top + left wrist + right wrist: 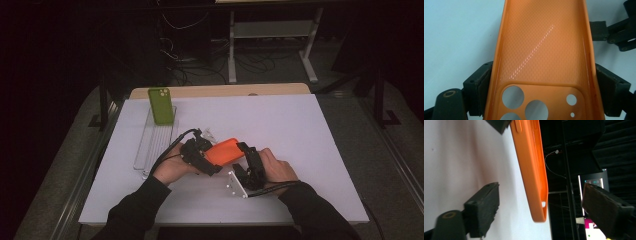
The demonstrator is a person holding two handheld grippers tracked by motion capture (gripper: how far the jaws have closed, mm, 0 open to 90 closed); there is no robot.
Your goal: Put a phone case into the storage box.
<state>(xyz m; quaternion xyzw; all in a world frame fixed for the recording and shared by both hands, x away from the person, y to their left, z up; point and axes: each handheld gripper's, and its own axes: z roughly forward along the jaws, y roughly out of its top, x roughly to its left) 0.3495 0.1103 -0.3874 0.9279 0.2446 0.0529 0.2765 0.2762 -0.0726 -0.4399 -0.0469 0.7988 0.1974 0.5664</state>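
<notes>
Orange soft plastic phone case (pixel 224 150), empty, with camera cut-outs at one end, held above the middle of the white table top (pixel 300 130), between the two hands. Inner face with its dotted texture turned toward the left gripper view (pixel 541 50). Clamped across its width, near the camera cut-outs, by the left gripper (pixel 200 155), pads (pixel 482 87) pressed against both long edges. Free end of the case (pixel 534 177) hanging between the parted jaws of the right gripper (pixel 248 160), seen edge-on, touching neither pad (pixel 484 207); nothing grasped there. Further off, toward the far left corner: a green phone case (pixel 161 105) standing upright in a clear plastic slotted rack (pixel 150 145), other slots apparently vacant. Judged progress: orange case already lifted and presented for a two-handed hold or handover; second grip not yet made. Probably left: closing on the free end, then carrying the case to the rack and seating it in a slot.
</notes>
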